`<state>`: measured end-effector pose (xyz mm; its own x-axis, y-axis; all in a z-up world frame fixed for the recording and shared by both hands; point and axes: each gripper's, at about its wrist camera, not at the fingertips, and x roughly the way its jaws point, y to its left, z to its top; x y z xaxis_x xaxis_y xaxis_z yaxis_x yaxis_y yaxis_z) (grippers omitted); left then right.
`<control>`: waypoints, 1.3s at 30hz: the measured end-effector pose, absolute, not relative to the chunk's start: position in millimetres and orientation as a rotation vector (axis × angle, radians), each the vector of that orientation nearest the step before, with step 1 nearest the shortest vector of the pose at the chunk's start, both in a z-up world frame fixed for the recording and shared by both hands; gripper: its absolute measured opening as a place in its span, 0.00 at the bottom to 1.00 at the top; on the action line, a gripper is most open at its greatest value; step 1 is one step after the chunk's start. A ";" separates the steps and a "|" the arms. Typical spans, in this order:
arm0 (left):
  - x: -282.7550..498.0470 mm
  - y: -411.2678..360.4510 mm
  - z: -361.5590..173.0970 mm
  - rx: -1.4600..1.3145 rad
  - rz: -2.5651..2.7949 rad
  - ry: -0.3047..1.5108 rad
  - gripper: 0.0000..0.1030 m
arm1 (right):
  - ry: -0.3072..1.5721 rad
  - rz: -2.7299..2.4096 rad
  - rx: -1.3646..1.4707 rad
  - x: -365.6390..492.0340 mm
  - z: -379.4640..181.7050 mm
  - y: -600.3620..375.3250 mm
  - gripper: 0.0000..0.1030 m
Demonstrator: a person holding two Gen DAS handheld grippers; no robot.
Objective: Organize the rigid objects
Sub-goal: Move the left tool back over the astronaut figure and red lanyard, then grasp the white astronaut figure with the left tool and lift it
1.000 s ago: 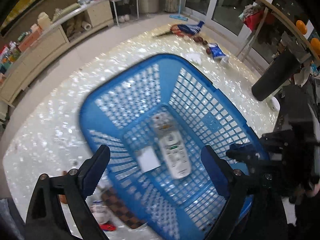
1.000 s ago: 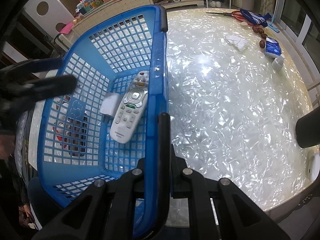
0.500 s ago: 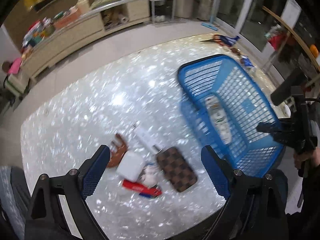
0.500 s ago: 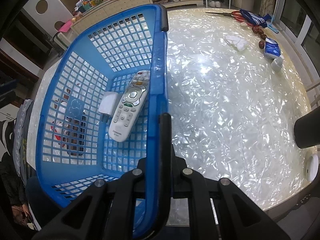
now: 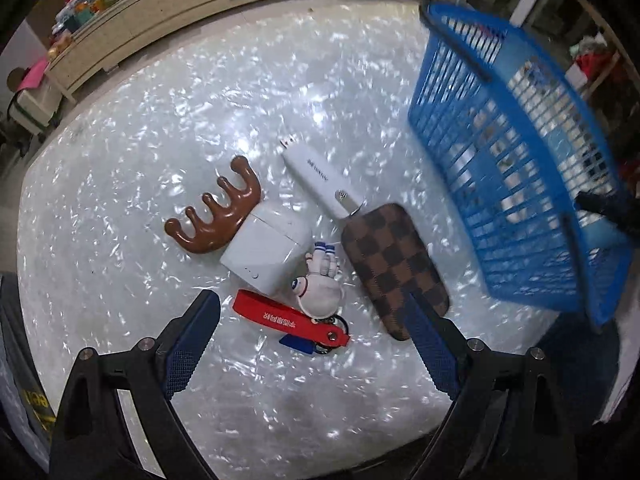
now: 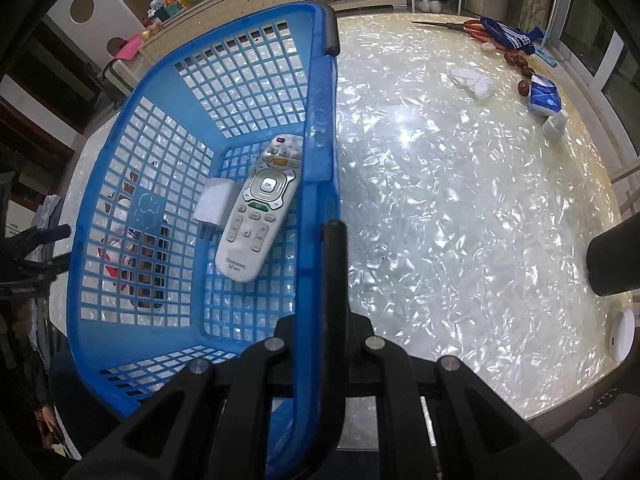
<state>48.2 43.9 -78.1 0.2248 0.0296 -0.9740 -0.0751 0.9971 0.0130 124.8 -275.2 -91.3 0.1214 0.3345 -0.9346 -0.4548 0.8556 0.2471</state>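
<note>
My right gripper is shut on the rim of a blue plastic basket, which also shows at the right of the left wrist view. Inside lie a white remote control and a white charger plug. My left gripper is open and empty above a cluster on the table: a brown antler-shaped massager, a white earbud case, a white trimmer, a brown checkered case, and a red strap keychain with a white figurine.
The table has a shiny pearl-white top. At its far end lie scissors, a white cloth, a tissue pack and brown beads. A black cylinder and a white disc sit at the right edge.
My left gripper has swung left, away from over the basket, and dropped toward the cluster of small objects. The right gripper keeps its hold on the basket rim.
</note>
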 end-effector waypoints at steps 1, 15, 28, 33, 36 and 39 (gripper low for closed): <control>49.5 44.7 -83.6 -0.029 0.081 1.347 0.91 | 1.331 0.577 -0.110 124.9 -91.2 -275.1 0.09; 52.1 45.2 -129.4 -0.043 -0.037 1.427 0.91 | 1.342 0.570 -0.111 122.5 -89.8 -273.2 0.09; 80.6 53.0 -144.6 0.078 -0.072 1.414 0.78 | 1.349 0.569 -0.105 121.6 -88.6 -275.6 0.09; 78.1 55.3 -142.4 0.117 -0.096 1.387 0.66 | 1.348 0.567 -0.104 120.9 -88.0 -275.2 0.09; 76.2 47.3 -140.6 0.119 -0.133 1.378 0.51 | 1.351 0.565 -0.102 121.7 -89.5 -275.3 0.09; 75.4 41.5 -142.9 0.124 -0.162 1.384 0.41 | 1.352 0.564 -0.105 121.4 -89.8 -275.3 0.09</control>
